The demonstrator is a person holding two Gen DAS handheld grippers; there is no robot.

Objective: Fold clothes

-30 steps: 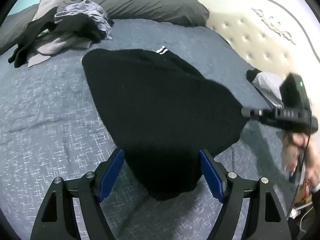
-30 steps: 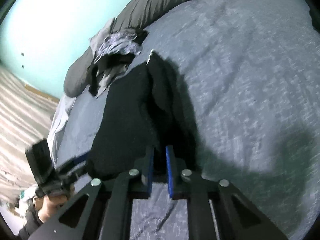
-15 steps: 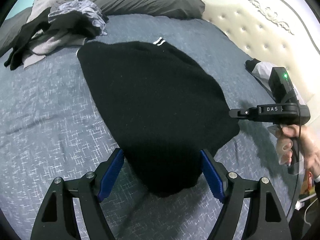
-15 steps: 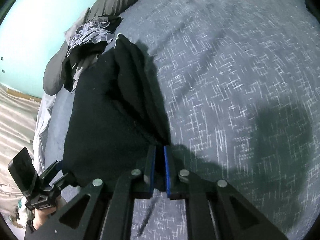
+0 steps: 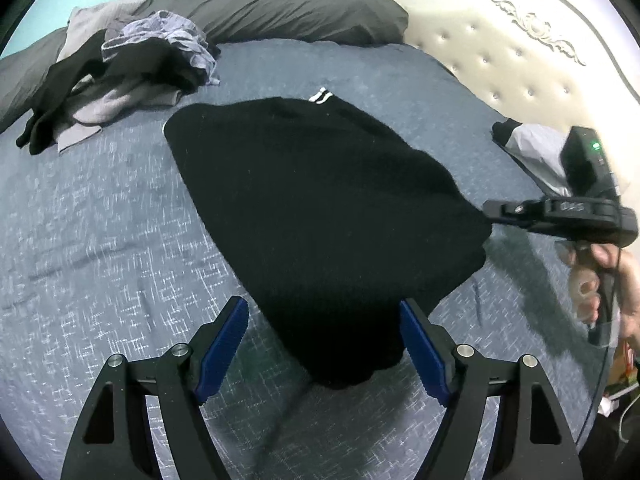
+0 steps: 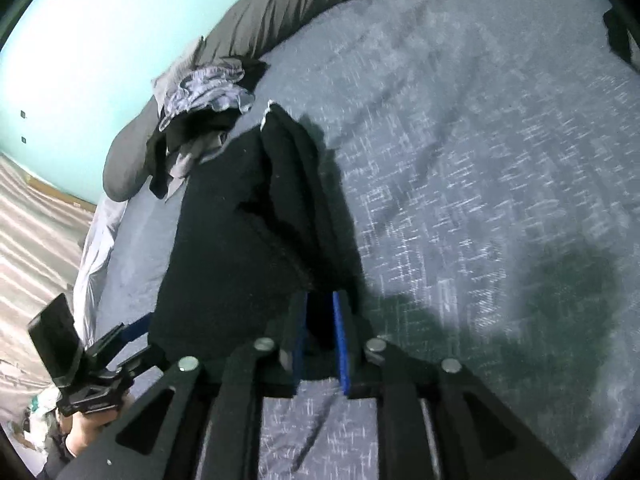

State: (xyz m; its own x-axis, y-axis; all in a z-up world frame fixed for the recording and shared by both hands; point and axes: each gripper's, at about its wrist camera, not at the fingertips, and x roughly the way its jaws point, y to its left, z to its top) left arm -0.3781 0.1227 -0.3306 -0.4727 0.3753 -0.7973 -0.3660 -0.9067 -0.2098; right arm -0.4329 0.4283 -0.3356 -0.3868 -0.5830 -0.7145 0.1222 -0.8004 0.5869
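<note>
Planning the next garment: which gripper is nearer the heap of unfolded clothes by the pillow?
Left, though neither is close. The left gripper straddles the black garment's near end, open; the right gripper, jaws opening around its side edge, sits farther from the heap.

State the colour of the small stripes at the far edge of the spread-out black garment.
White stripes, clearest in the left wrist view.

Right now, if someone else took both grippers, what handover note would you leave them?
Left gripper: open, hovering over the near end of the black garment, gripping nothing.
Right gripper: jaws opening, a corner of the black garment between them.
The garment lies mostly flat on the blue bedspread; its edge on the right gripper's side is doubled over.
Unfolded pile waits by the grey pillow.
Left: finish folding this garment, then the pile.
</note>
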